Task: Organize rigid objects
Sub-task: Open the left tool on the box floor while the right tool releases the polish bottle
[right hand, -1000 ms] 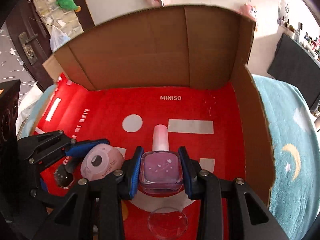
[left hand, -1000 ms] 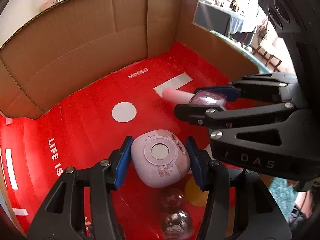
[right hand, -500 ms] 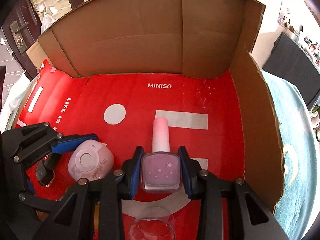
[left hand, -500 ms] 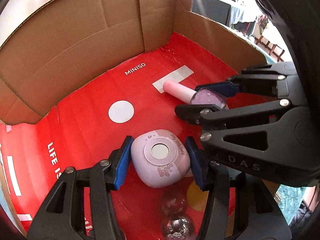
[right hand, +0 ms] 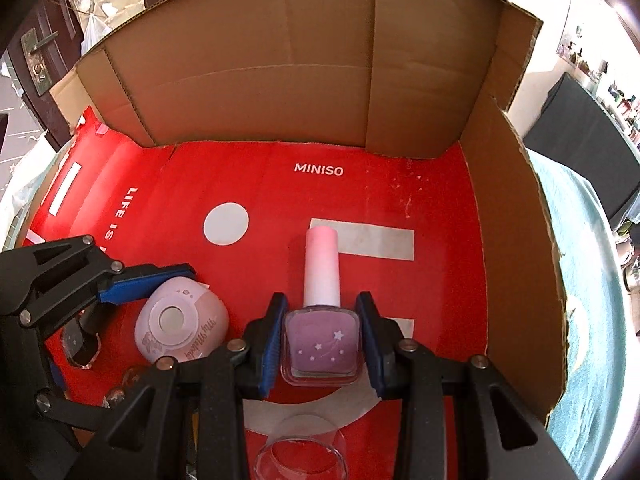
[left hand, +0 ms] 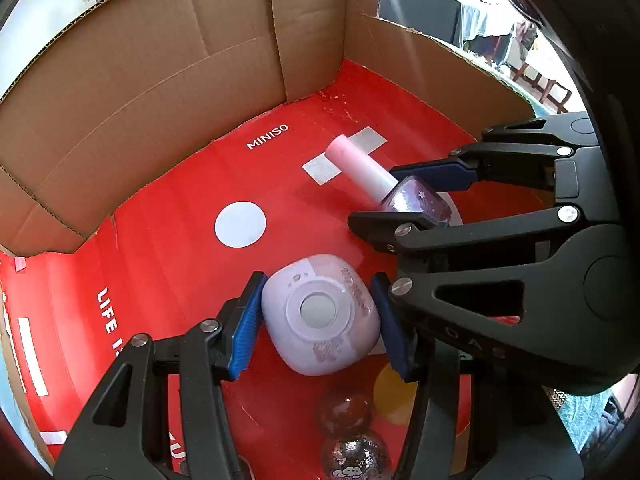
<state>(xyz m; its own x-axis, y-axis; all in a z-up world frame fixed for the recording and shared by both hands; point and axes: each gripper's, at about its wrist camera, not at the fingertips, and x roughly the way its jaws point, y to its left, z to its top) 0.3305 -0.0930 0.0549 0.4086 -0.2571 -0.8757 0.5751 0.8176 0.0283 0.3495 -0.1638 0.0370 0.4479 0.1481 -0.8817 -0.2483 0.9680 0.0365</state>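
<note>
Both grippers have pushed deeper into the open cardboard box [right hand: 420, 80] over the last second; its back wall and the MINISO print on the red floor now sit closer in both wrist views. Loads unchanged.

Left gripper [left hand: 316, 316]: jaws pinching the lilac rounded case [left hand: 320, 314] from both sides, blue pads flat against it. Case faces the camera, round window forward, over the near-middle of the box floor. Whether it is lifted or resting on the floor cannot be told.

Right gripper [right hand: 322, 336]: jaws pinching the square purple body of the nail polish bottle [right hand: 322, 320], pink cap pointing toward the back wall, over the grey stripe on the right half of the floor. In the left view the bottle sits just beside the case, apart from it.

Near edge of the box: two glittery balls [left hand: 350, 432] beneath the left gripper, a clear glass cup [right hand: 300, 456] beneath the right.

Judgement: both items are being carried in together, toward open floor nearer the back wall. Placement is not yet done; neither grip has loosened. The two grippers run close side by side, so contact between them is the risk on release.
</note>
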